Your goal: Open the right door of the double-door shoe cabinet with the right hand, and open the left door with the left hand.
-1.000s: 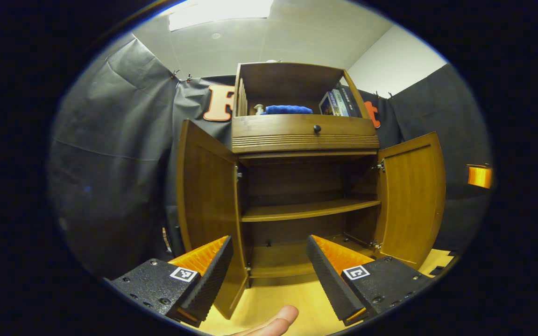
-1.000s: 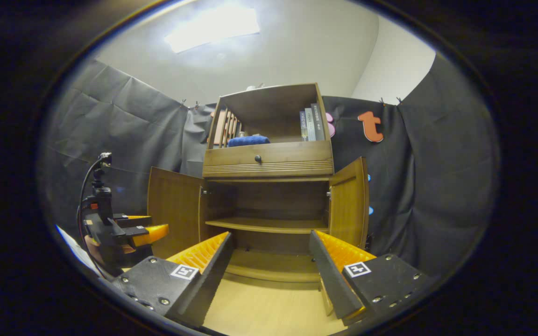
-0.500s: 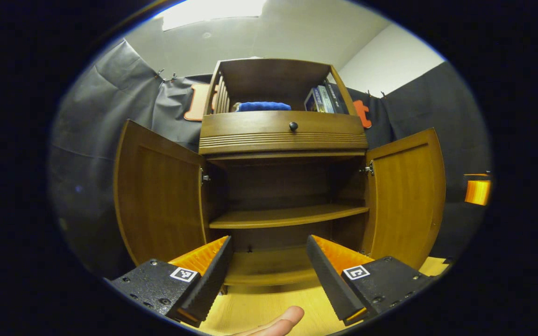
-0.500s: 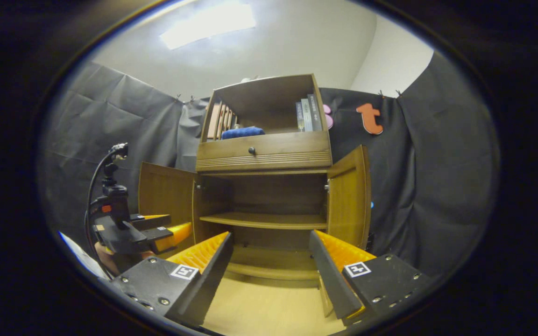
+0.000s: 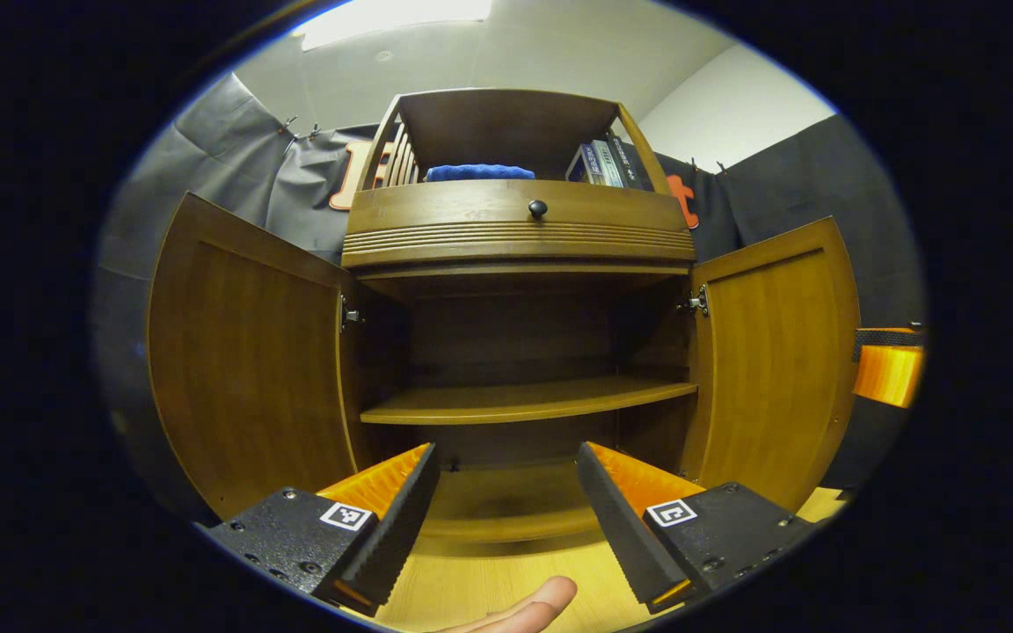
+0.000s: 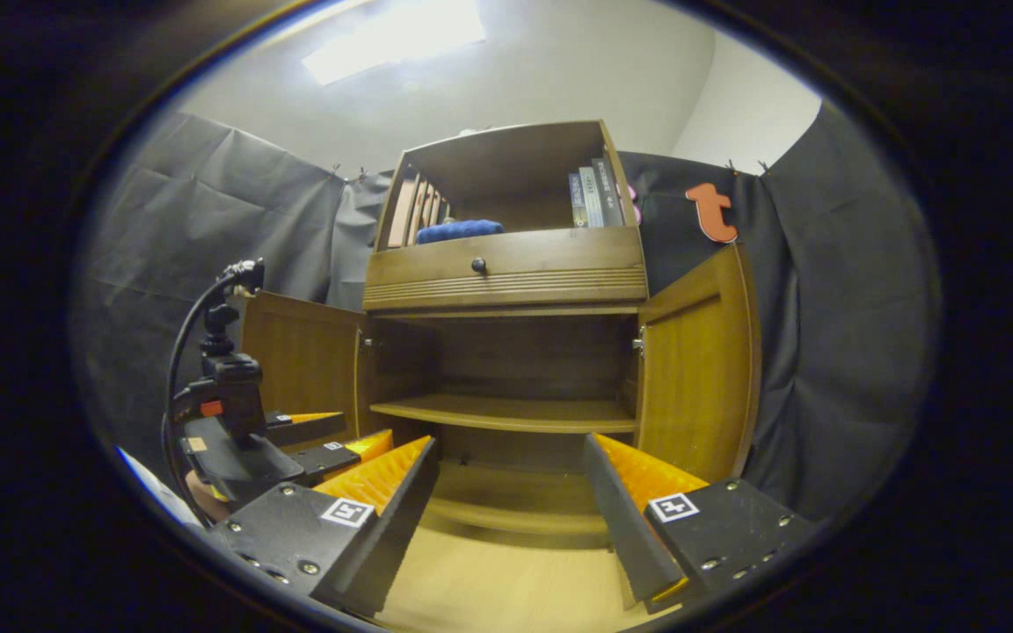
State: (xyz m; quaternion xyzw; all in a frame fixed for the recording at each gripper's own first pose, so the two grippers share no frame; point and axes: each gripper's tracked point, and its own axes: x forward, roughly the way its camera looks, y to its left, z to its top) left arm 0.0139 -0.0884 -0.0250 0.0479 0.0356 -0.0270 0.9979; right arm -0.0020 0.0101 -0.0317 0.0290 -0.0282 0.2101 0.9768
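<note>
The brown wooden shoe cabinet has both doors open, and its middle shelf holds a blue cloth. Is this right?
Not quite. The middle shelf of the brown wooden shoe cabinet is bare; the blue cloth lies in the top compartment, as the left gripper view shows. Both doors are open.

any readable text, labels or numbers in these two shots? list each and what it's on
None can be quoted.
Book spines on the cabinet's top shelf: printing there, too small and blurred to read.
Square black-and-white markers on the left gripper and right gripper: coded patterns, not words.
Doors, drawer and blue cloth: no writing visible.
</note>
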